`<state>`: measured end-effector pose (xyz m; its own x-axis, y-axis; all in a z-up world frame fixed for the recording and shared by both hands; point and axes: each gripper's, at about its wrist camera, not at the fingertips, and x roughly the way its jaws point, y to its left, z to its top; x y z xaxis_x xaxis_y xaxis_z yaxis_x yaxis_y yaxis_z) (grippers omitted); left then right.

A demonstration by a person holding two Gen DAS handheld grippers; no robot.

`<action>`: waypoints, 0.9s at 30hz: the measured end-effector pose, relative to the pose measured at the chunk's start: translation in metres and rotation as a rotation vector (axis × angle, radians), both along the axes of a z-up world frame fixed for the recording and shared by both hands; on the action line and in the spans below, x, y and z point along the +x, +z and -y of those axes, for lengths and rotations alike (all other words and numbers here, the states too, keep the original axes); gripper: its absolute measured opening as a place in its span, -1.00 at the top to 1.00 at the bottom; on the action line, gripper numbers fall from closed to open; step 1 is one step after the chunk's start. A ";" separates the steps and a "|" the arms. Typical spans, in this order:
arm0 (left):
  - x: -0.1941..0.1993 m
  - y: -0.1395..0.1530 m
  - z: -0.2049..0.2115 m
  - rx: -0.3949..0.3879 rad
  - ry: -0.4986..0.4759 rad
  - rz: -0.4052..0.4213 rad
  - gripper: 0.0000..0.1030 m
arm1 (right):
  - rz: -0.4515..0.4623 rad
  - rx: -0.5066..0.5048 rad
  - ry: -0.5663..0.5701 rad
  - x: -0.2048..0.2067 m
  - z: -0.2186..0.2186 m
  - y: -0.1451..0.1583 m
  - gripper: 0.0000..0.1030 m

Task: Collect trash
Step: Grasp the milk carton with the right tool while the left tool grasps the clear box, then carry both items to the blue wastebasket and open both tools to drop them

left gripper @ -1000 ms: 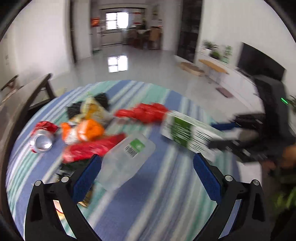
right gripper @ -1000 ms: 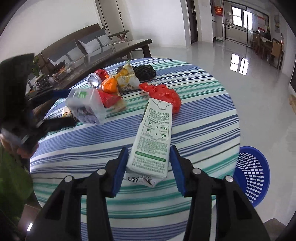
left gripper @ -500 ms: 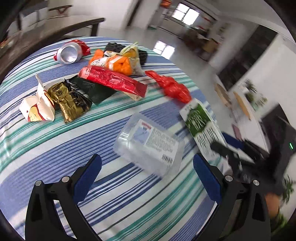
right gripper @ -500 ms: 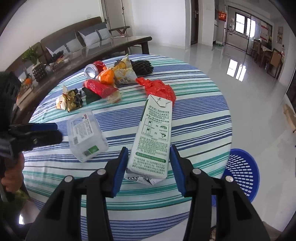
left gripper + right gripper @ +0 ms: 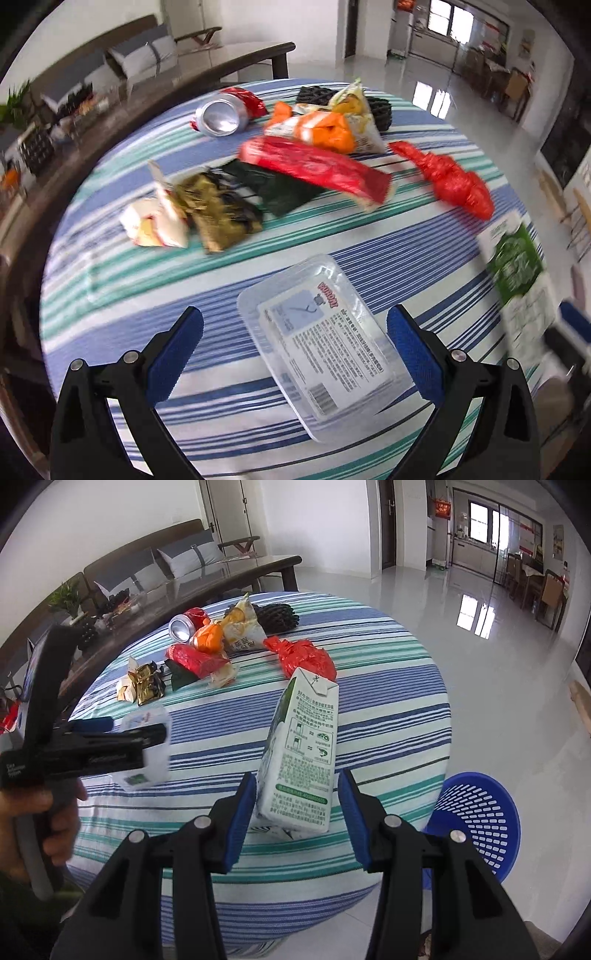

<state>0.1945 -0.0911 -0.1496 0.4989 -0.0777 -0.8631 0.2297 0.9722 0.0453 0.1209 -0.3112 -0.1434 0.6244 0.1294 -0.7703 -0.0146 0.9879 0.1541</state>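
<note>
- Right gripper (image 5: pixel 297 806): jaws part open around the base of the green-and-white milk carton (image 5: pixel 301 753). The left pad appears to touch the carton; a gap shows on the right side. The carton tilts, and whether it is gripped or released cannot be told.
- Left gripper (image 5: pixel 295 347): jaws spread wide, nothing clamped. A clear plastic tray (image 5: pixel 321 339) with a printed label lies between the pads, touching neither.
- Remaining trash sits on the striped tablecloth (image 5: pixel 369 240): crushed can (image 5: pixel 221 116), orange wrapper (image 5: pixel 325 129), red packet (image 5: pixel 314 168), red plastic bag (image 5: pixel 452 181), gold foil wrapper (image 5: pixel 218 214).
- Recommended handling, carton: judged best to carry it clear of the table edge, centre it over the blue basket (image 5: pixel 476 816), and only then let go.
- Recommended handling, tray: thin plastic is likely to flex, so close across its short sides and squarely.
- The right wrist view alone shows the basket, on the floor beside the table.
- The left wrist view alone shows the tray's label and its clearance from the pads; in the right view the left tool hides most of it.
</note>
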 end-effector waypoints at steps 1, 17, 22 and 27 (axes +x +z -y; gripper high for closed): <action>0.000 0.000 -0.007 0.006 -0.020 -0.005 -0.92 | -0.010 0.004 0.015 0.003 0.000 0.001 0.10; 0.002 -0.018 -0.018 -0.083 -0.031 -0.166 -0.46 | -0.231 -0.001 0.128 0.075 -0.031 0.005 -0.27; -0.003 -0.012 -0.026 -0.070 -0.061 -0.149 -0.27 | -0.260 -0.094 0.122 0.080 -0.037 0.000 0.16; -0.009 -0.006 -0.028 -0.112 -0.096 -0.106 -0.23 | -0.192 -0.033 0.105 0.062 -0.018 0.019 0.18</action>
